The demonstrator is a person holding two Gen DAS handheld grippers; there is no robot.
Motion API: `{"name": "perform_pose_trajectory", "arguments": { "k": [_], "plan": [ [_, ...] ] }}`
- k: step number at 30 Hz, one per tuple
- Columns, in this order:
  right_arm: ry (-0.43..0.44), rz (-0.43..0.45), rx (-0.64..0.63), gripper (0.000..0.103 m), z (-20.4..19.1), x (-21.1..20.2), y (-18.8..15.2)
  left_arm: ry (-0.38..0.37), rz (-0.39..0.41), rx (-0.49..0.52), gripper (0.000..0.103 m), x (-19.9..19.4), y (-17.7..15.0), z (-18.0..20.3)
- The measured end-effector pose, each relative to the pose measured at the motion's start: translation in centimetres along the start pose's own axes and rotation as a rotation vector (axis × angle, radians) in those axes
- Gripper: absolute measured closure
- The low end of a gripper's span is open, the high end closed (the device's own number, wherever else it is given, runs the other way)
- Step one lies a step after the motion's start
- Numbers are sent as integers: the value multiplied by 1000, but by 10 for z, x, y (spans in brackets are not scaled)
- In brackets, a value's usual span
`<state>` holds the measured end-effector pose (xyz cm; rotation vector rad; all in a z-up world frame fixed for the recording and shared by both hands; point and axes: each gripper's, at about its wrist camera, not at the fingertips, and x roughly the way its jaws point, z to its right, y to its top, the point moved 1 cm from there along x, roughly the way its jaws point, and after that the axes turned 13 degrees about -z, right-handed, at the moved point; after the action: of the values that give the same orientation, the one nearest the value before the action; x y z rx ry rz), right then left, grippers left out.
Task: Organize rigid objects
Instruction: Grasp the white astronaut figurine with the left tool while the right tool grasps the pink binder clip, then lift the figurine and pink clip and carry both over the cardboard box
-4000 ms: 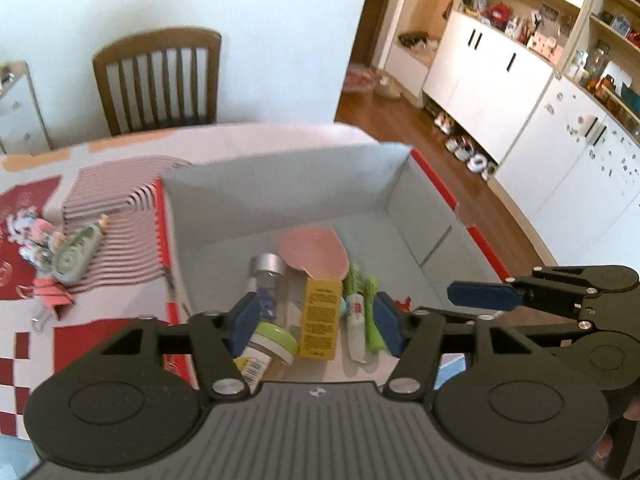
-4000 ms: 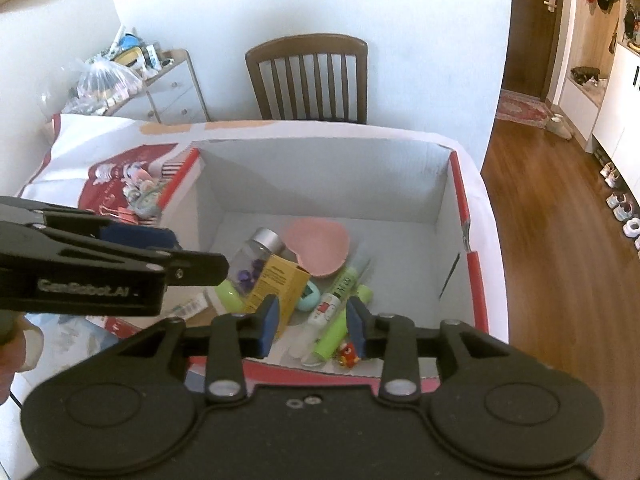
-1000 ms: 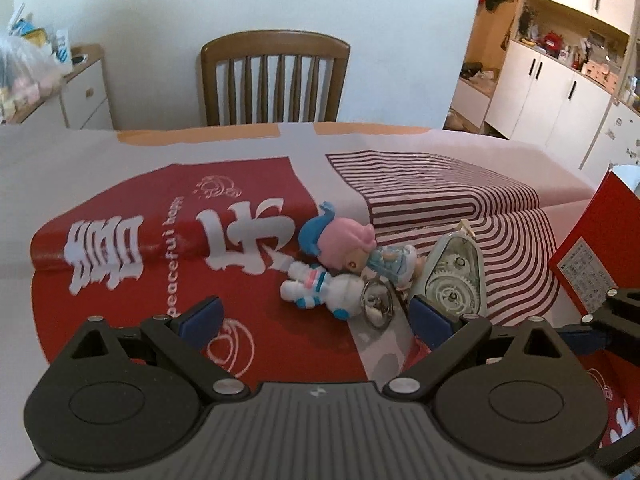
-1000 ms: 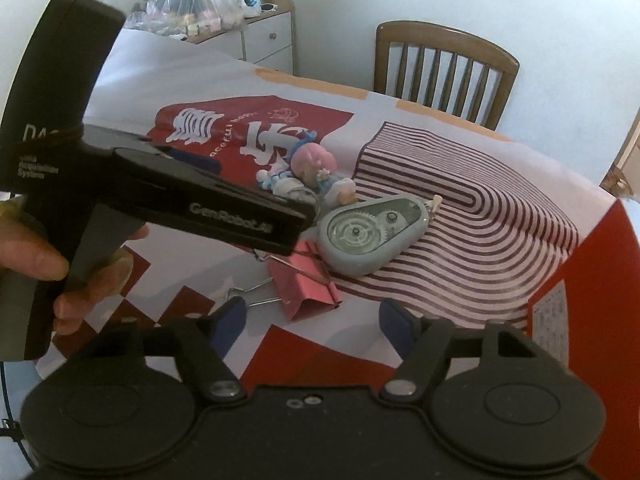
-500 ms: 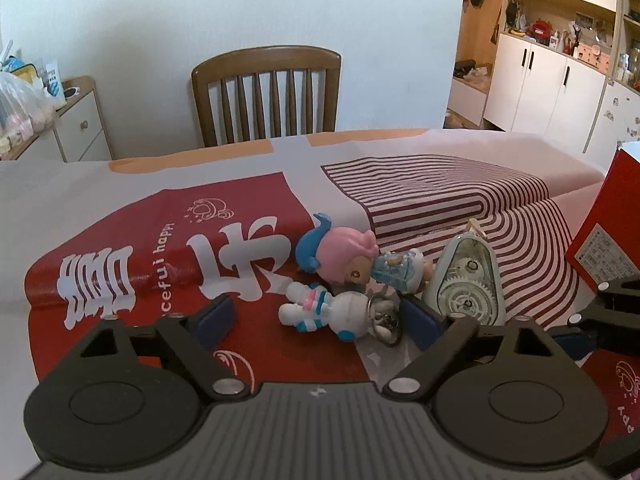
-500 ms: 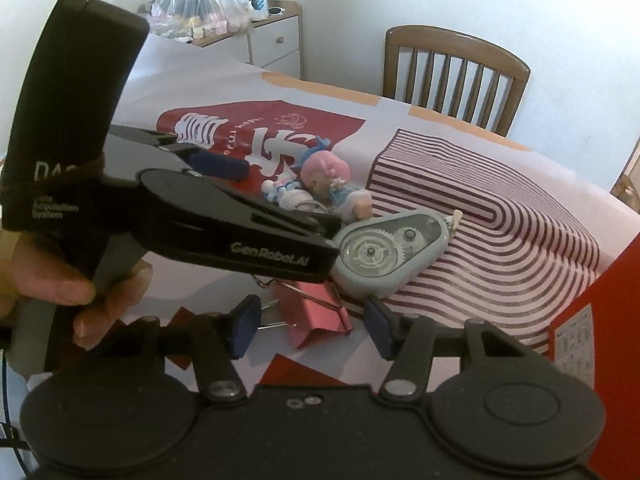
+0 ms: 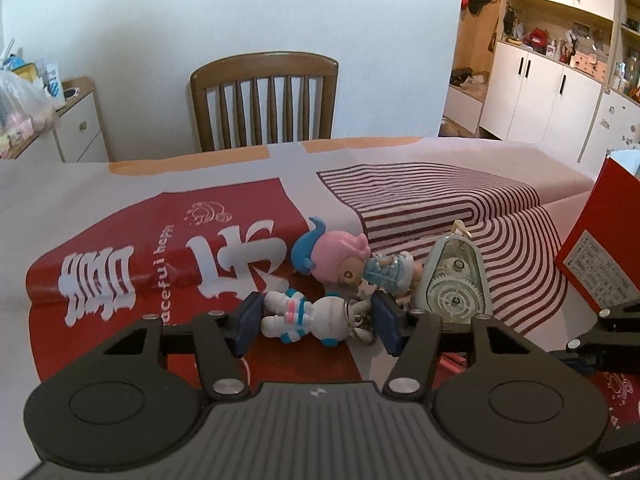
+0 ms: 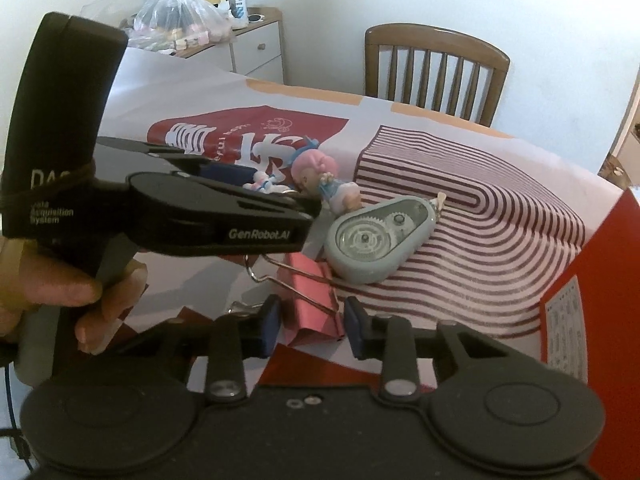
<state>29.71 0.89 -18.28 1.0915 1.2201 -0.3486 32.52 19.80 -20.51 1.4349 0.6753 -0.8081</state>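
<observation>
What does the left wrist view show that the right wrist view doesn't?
Only the left wrist view: the whole white astronaut keychain between the left gripper, jaws just closing around it. Only the right wrist view: the pink binder clip between the right gripper, jaws closing too, and the hand. Both: pink-haired doll, correction tape, red box, chair.
</observation>
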Motion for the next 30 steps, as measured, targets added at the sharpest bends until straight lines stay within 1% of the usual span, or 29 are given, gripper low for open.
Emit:
{"name": "perform_pose_trajectory", "arguments": {
  "k": [7, 13, 19, 22, 23, 24, 25, 27, 30],
  "plan": [
    [10, -4, 47, 73, -3, -13, -16, -24, -21, -58, 45, -18, -17, -5],
    [30, 6, 83, 75, -4, -36, -30, -54, -35, -99, 45, -41, -35, -9],
    [25, 18, 86, 75, -5, -63, -47, -59, -45, -99, 45, -64, -53, -5],
    [17, 18, 90, 76, -5, -72, -52, -64, -50, -119, 45, -77, -60, -3],
    [13, 17, 91, 82, -5, -75, -54, -68, -52, -123, 45, -81, -62, -2],
    [11, 17, 89, 95, -5, -78, -56, -73, -53, -122, 45, -85, -63, 0],
    [12, 14, 86, 97, -5, -80, -58, -76, -54, -119, 45, -89, -65, 2],
    [6, 16, 83, 97, -6, -86, -61, -82, -49, -107, 45, -98, -67, 6],
    [11, 11, 43, 97, -8, -93, -67, -86, -38, -96, 45, -110, -72, 13]
  ]
}}
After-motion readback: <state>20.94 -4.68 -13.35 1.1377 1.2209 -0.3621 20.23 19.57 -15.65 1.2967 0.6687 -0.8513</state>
